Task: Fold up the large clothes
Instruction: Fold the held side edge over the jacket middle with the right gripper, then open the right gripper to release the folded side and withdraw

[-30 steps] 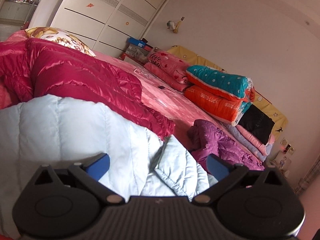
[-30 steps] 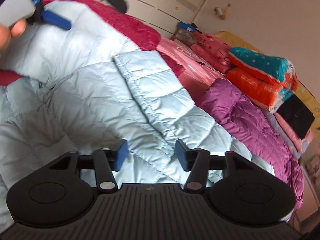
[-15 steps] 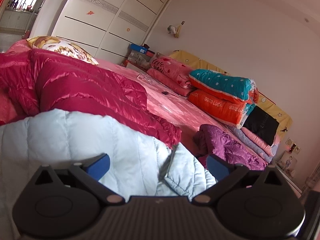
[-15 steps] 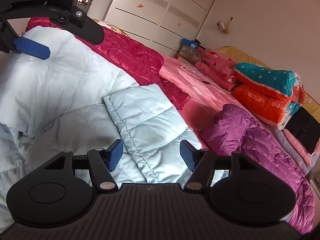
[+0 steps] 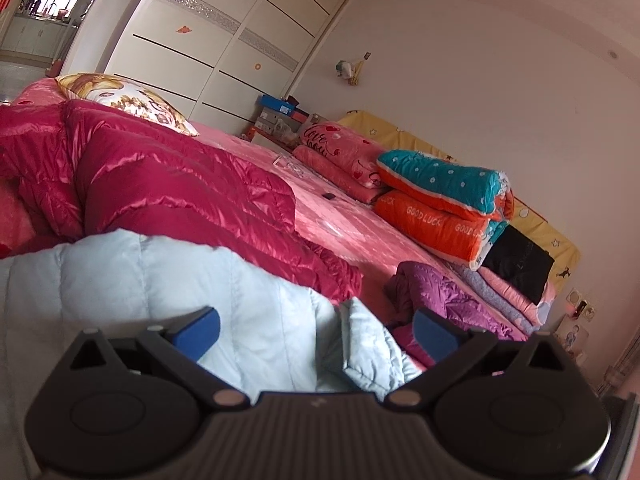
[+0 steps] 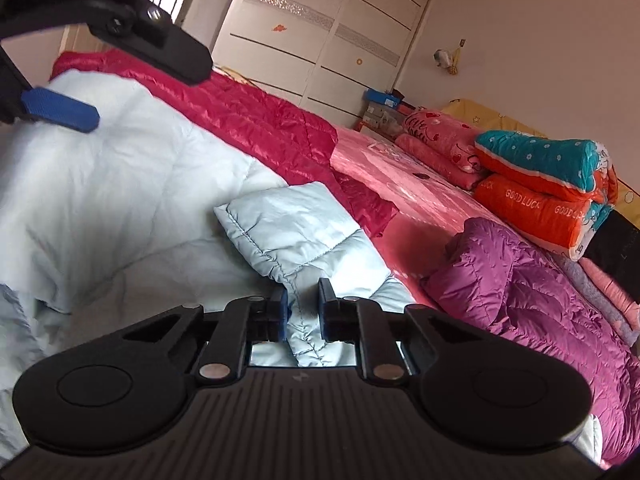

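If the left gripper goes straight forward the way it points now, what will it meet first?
Most likely the light blue down jacket: its padded bulk fills the space just ahead of the open left gripper. The crimson jacket lies behind it. Depth is hard to judge in this fisheye view.

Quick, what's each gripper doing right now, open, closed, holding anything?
Left gripper: open, pads spread wide over the pale blue down jacket, gripping nothing.
Right gripper: closing, pads pinching a fold of the jacket's sleeve.
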Available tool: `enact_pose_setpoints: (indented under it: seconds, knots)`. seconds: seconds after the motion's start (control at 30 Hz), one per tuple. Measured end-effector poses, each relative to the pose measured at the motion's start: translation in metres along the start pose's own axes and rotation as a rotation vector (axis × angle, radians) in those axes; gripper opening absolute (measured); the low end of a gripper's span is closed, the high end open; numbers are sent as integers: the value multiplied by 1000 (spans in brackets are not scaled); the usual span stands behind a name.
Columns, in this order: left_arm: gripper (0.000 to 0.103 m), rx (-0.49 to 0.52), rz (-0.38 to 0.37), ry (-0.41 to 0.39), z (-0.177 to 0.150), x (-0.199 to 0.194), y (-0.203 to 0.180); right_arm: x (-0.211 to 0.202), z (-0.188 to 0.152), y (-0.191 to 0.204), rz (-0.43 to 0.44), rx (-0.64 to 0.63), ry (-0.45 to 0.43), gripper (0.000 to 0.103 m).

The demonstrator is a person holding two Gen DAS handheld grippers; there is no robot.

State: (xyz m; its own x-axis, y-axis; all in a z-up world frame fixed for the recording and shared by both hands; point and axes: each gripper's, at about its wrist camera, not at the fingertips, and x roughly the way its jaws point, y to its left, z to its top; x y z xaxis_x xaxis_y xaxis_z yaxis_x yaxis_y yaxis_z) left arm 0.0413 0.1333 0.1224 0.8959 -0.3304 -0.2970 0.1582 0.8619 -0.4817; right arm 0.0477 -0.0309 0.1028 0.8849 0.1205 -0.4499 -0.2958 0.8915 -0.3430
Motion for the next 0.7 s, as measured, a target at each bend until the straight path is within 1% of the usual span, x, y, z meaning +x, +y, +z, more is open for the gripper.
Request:
enact_pose_setpoints:
  seconds: [0.07,0.17,0.27,0.37,0.43,0.5,0.53,0.57,0.63,0.7]
  knots:
    - [102,-8,-5,-7,0,-1,0,-12,3,7,32,5,-24,16]
    - [102,-11,-15,-9,0,-2,-1,-20,3,19,79,14,-32,15]
    - [102,3,-33,-8,-2,-2,-4,-18,-3,33,115,-5,-15,15]
    - [102,11,-71,-1,-3,0,-6,-13,-10,42,123,-20,11,18]
    - [102,9,-110,9,-4,1,-7,-11,-12,42,120,-19,24,29]
    - [102,18,-149,19,-6,3,-9,-16,-12,39,106,-8,22,74]
    - [102,26,-167,24,-6,4,-11,-20,-12,37,102,-1,13,79]
    - [102,31,-185,32,-7,6,-12,-26,-13,34,91,1,6,81]
    - [102,27,-217,55,-10,8,-13,-35,-16,25,59,8,17,82]
    - [102,25,-226,87,-13,13,-14,-48,-23,14,21,32,29,85]
